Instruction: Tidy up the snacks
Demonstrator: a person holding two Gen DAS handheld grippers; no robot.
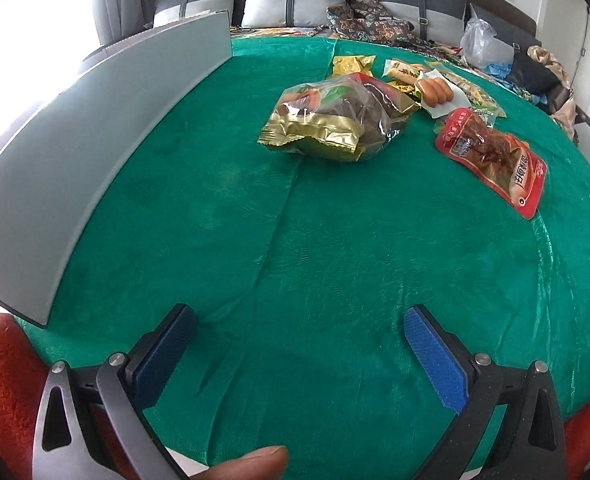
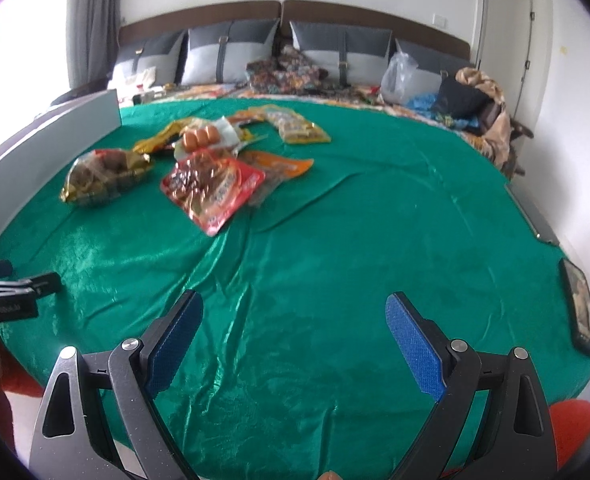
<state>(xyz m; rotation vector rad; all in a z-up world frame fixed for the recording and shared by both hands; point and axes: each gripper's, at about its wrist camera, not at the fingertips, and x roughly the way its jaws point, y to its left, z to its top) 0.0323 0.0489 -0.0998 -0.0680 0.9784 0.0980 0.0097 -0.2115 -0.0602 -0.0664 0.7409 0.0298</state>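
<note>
Snack packets lie clustered at the far middle of a green cloth (image 1: 295, 240) covering the surface, well apart from both claws. Nearest the left edge is a clear bag with gold foil ends (image 1: 335, 120), holding brown pieces; just to its right lies a red pouch (image 1: 495, 160) printed with white characters too distorted to read. Behind these rests a pack of three sausages (image 1: 435, 92) on a white backing, a small yellow packet (image 1: 351, 65), and several further yellow and orange wrappers — their exact count cannot be told. A grey panel (image 1: 95, 152) stands upright along the cloth's left edge. The left claw (image 1: 299, 344) hovers over bare cloth near the front, jaws spread wide and grasping nothing; the right claw (image 2: 295, 336) is likewise released and empty. In the right wrist view a dark phone (image 2: 581, 308) lies at the cloth's right edge. Four grey cushions (image 2: 223, 54) line a headboard beyond — the far bedding carries a clear plastic bag (image 2: 401, 76).
</note>
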